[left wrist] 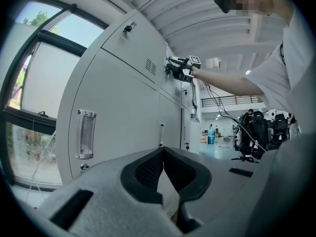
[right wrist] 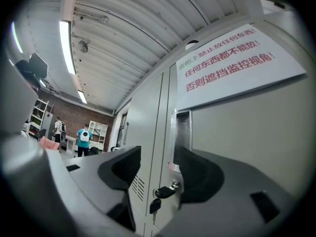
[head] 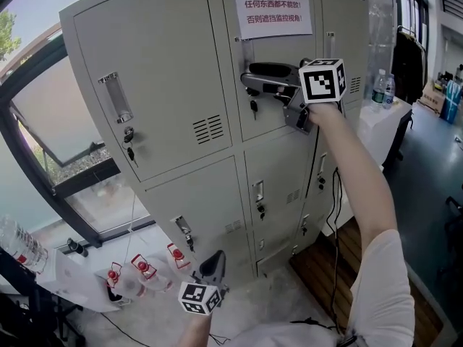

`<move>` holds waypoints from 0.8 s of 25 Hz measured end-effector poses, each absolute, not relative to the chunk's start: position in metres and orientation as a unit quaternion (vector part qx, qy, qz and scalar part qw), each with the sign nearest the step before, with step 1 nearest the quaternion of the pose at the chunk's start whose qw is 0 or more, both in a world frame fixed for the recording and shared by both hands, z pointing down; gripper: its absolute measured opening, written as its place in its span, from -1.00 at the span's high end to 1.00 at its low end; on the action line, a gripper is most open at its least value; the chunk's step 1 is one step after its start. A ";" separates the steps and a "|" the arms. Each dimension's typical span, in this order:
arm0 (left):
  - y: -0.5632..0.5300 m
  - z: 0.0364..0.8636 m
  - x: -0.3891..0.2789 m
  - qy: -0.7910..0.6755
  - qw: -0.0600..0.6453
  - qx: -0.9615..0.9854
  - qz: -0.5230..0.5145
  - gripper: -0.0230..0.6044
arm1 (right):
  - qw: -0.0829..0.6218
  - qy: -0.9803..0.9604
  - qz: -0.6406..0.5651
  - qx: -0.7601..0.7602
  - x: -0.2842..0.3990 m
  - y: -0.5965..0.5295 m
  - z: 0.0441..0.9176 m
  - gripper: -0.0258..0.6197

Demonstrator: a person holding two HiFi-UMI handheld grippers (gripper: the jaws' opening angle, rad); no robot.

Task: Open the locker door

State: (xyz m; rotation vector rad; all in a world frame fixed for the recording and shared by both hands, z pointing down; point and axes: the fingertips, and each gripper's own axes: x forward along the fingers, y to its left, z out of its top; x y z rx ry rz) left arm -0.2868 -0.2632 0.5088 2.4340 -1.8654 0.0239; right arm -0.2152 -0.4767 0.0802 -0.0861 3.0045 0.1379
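At twelve o'clock above the key (right wrist: 164, 191), our wide-open right gripper (right wrist: 157, 154) frames the recessed handle (right wrist: 183, 135) of the stiff locker door (head: 278, 125), we judge its surest hold; left gripper (left wrist: 162, 152) hangs closed.

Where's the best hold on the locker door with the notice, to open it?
Probably the recessed handle at the left edge of the door, above the key: come straight from the front, hooking one finger into the vertical recess.

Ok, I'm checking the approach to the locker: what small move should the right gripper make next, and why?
Probably ease the right gripper forward so one finger slips into the recessed handle above the key. Its fingers stand apart with nothing gripped, the handle lies just ahead between them, and the door looks shut.
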 end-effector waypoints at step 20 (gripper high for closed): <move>-0.268 0.516 -0.281 -0.599 0.025 0.799 0.034 0.90 | 0.060 0.994 0.049 -0.076 -0.227 -0.487 0.073 0.53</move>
